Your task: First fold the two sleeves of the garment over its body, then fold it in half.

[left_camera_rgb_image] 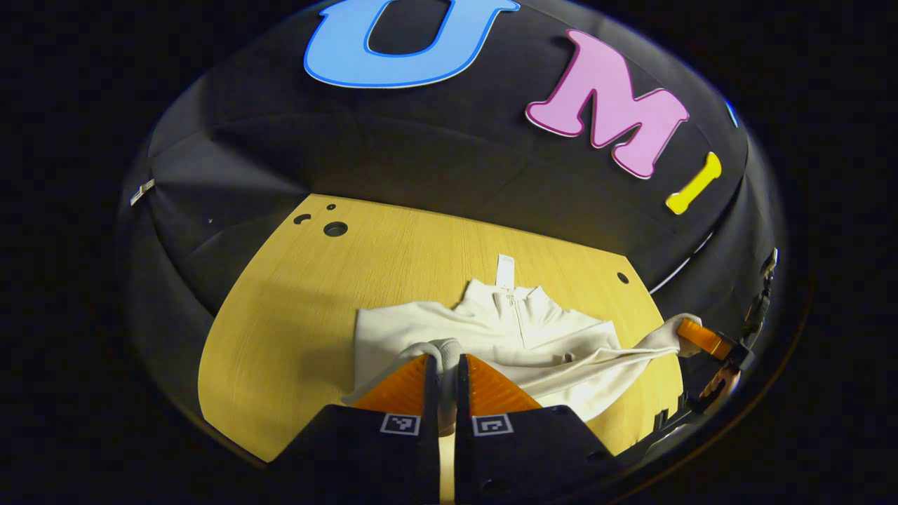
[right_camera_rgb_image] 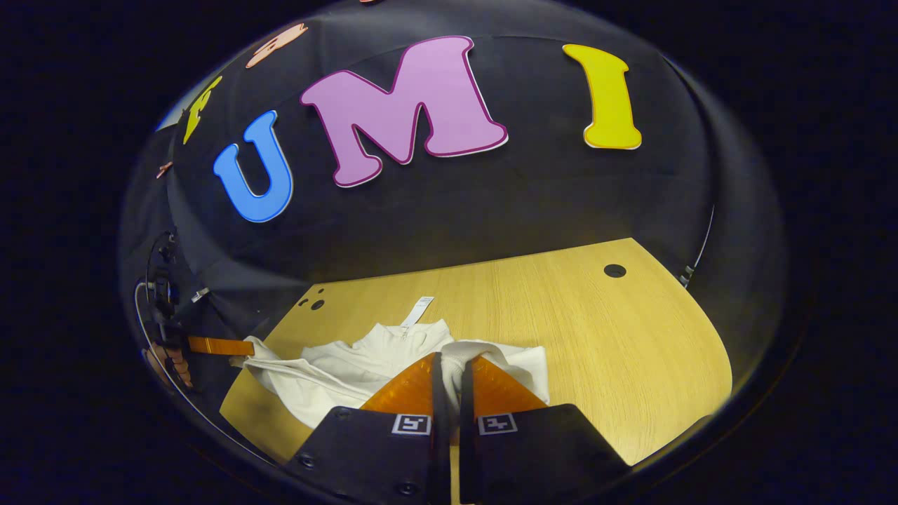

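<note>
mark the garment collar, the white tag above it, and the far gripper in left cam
garment collar point(left_camera_rgb_image: 515, 298): left gripper view, zipped neck.
white tag point(left_camera_rgb_image: 505, 270): left gripper view, its middle.
right gripper point(left_camera_rgb_image: 679, 327): left gripper view, fingers' end, at the sleeve cuff.

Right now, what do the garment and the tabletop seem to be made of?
The garment looks like soft, matte cream knit, perhaps fleece or sweatshirt cotton: it drapes and bunches in thick folds where the left gripper pinches a sleeve. The tabletop looks like light wood or wood-look laminate: straight, fine grain lines with a smooth, low-sheen surface.
</note>
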